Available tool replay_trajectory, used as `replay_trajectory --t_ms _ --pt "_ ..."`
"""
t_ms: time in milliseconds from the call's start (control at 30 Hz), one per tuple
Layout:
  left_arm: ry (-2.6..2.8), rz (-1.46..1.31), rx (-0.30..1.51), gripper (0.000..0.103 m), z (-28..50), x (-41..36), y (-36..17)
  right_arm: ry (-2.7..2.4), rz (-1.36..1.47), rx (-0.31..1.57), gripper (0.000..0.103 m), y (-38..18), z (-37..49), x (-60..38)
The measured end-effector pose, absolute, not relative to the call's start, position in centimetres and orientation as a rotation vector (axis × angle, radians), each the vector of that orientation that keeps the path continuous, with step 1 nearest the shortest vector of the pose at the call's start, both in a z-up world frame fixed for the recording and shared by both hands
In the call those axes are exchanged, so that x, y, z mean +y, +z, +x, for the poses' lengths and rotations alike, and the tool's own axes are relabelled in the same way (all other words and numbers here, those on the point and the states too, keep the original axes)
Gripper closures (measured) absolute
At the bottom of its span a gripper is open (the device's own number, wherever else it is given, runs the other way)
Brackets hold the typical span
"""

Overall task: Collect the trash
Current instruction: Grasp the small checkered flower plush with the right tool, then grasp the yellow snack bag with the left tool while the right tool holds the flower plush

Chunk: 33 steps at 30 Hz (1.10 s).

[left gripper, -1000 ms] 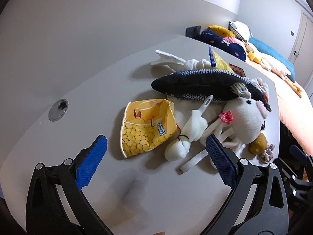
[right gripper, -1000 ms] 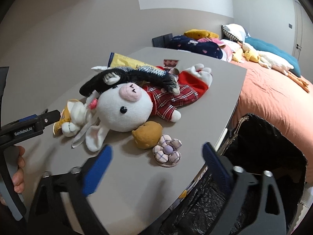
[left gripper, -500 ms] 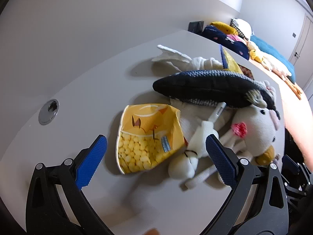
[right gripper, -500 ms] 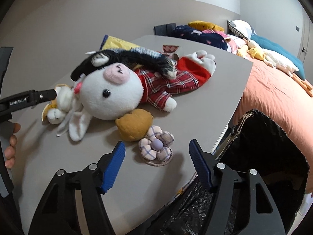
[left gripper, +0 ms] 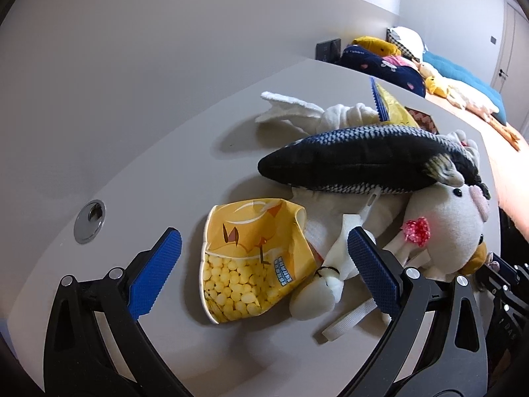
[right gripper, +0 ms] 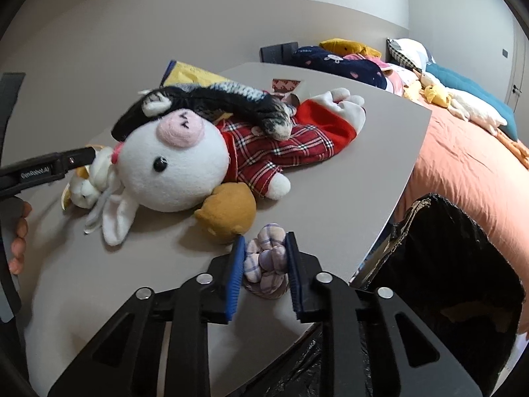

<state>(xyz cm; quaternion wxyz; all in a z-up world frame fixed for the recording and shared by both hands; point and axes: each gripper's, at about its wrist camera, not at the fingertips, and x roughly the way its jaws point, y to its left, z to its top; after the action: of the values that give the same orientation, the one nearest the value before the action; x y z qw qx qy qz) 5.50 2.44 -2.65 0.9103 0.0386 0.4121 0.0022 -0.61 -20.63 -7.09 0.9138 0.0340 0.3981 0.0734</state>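
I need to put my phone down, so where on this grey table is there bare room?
Bare room: the grey table between the round metal grommet and the yellow snack bag. Also the far corner beyond the red-plaid white plush pig. The middle is crowded with toys.

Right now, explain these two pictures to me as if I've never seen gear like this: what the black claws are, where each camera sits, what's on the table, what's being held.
No robot here: a person holds a two-finger claw in each hand, and each claw carries a wide-angle camera looking along its fingers. In the left claw's picture, the left gripper stands open, empty, over a yellow snack bag on the grey table. Beside it lie a plush fish and a white plush pig. In the right claw's picture, the right gripper is closing, its blue pads squeezing a small plaid fabric flower next to a brown plush. A black-lined trash bin stands at the table's edge.
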Motion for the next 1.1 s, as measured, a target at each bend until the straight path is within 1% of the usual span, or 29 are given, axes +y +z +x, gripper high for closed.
replay_trajectory --t_ms 233,300,367,400,467,500,600,633,667,700,867,1100 --pt "0.016 0.099 0.849 0.006 6.1 2.8 -2.8 0.191 0.149 0.831 0.079 -7.1 -0.4 -21.2" --pt "0.021 0.077 0.861 0.014 6.6 3.1 -3.1 0.195 0.155 0.831 0.079 -7.2 -0.5 -21.2" --pt "0.023 0.064 0.870 0.024 6.9 3.4 -3.2 0.198 0.157 0.833 0.079 -7.2 -0.4 -21.2" --pt "0.022 0.067 0.873 0.027 7.1 3.4 -3.3 0.200 0.157 0.833 0.079 -7.1 -0.4 -21.2" --pt "0.021 0.075 0.880 0.041 7.2 3.2 -3.6 0.203 0.158 0.831 0.079 -7.0 -0.6 -21.3" --pt "0.009 0.063 0.892 0.044 7.2 3.4 -3.7 0.204 0.159 0.830 0.079 -7.0 -0.6 -21.3" --pt "-0.007 0.014 0.903 0.044 7.2 4.0 -3.7 0.207 0.166 0.823 0.079 -6.8 -0.7 -21.4" --pt "0.004 0.023 0.897 0.049 7.2 4.0 -3.7 0.207 0.166 0.821 0.079 -6.7 -0.7 -21.4" --pt "0.009 0.035 0.895 0.064 7.1 4.0 -3.8 0.207 0.167 0.819 0.079 -6.7 -0.8 -21.4" --pt "0.012 0.040 0.906 0.073 7.2 4.0 -4.0 0.208 0.168 0.819 0.079 -6.7 -0.8 -21.3" --pt "0.045 0.034 0.863 0.079 6.7 4.5 -3.7 0.211 0.175 0.807 0.079 -6.3 -1.4 -21.1" --pt "0.029 0.042 0.743 0.085 4.0 3.9 -0.1 0.215 0.190 0.771 0.079 -4.9 -2.6 -21.5"
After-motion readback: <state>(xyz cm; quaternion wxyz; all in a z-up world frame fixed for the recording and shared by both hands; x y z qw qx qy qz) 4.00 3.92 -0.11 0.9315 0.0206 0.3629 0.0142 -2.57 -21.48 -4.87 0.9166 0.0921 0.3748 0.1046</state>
